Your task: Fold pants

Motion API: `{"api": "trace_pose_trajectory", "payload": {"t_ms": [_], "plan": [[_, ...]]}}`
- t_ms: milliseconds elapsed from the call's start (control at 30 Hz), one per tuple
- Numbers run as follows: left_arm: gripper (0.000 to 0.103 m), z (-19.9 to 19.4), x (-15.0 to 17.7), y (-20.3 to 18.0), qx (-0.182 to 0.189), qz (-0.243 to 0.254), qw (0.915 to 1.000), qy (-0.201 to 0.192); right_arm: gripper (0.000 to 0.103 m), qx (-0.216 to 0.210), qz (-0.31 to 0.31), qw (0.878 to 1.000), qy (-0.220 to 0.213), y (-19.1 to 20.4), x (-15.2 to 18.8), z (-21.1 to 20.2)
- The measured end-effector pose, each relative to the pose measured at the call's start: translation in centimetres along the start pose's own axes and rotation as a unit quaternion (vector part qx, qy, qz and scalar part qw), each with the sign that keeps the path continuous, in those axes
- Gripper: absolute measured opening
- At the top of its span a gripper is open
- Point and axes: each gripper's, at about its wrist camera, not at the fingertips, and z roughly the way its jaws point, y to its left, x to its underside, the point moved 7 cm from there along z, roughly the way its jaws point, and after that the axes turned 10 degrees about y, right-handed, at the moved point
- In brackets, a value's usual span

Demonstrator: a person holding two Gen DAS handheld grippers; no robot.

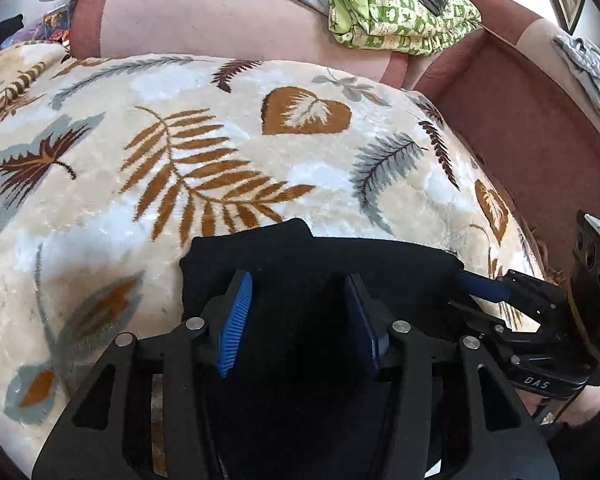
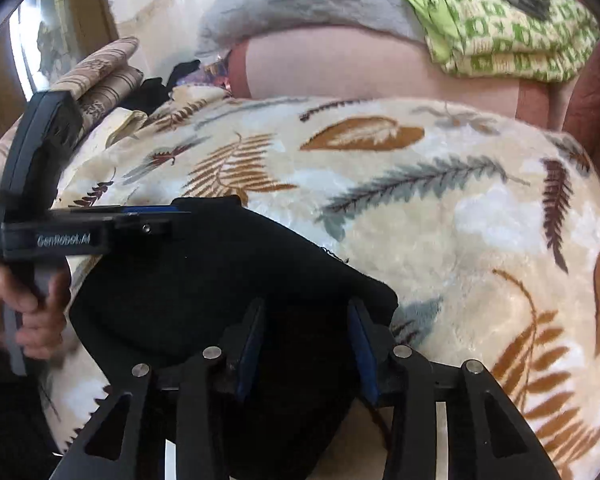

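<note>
The black pants (image 1: 300, 256) lie folded into a small bundle on a leaf-patterned blanket (image 1: 180, 152). My left gripper (image 1: 300, 312) is open, its blue pads (image 1: 236, 320) standing on either side of the bundle's near part. My right gripper (image 2: 308, 344) is also open over the pants (image 2: 204, 272), fingers spread above the bundle's right corner. In the left wrist view the right gripper (image 1: 480, 286) comes in from the right with its fingertips at the bundle's right edge. In the right wrist view the left gripper (image 2: 156, 216) reaches in from the left at the bundle's far edge.
The blanket (image 2: 460, 216) covers a sofa seat. A pink sofa back (image 1: 204, 20) rises behind it, with a green patterned cloth pile (image 1: 400, 12) and a grey cloth (image 1: 592, 68) on the armrest. Patterned cushions (image 2: 108, 76) lie at the left. A hand (image 2: 28, 312) holds the left gripper.
</note>
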Motion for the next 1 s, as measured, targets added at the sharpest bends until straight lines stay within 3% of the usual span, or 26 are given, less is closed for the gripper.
{"api": "trace_pose_trajectory", "payload": {"t_ms": [33,133,233,367,533,1000], "plan": [[0.051,0.0,0.0,-0.1,-0.001,0.002,1.0000,-0.001,0.042,-0.003,0.006,1.000,0.000,0.0,0.0,-0.1],[0.069,0.2,0.0,-0.9,0.001,0.015,0.9999,-0.005,0.044,0.012,0.000,1.000,0.000,0.3,0.1,-0.2],[0.079,0.5,0.3,-2.3,-0.039,0.050,0.9979,-0.013,0.045,0.024,0.009,1.000,0.007,0.6,0.1,-0.3],[0.079,0.5,0.6,-2.6,-0.069,0.058,0.9956,-0.025,0.045,0.026,0.012,1.000,-0.002,0.3,-0.3,0.1],[0.079,0.1,0.3,-1.9,-0.040,0.022,0.9978,-0.047,0.046,0.025,0.015,1.000,-0.006,0.2,-0.2,0.1],[0.079,0.2,0.4,-2.2,-0.039,0.035,0.9980,-0.037,0.048,0.035,0.007,0.999,-0.002,0.5,0.0,0.2]]}}
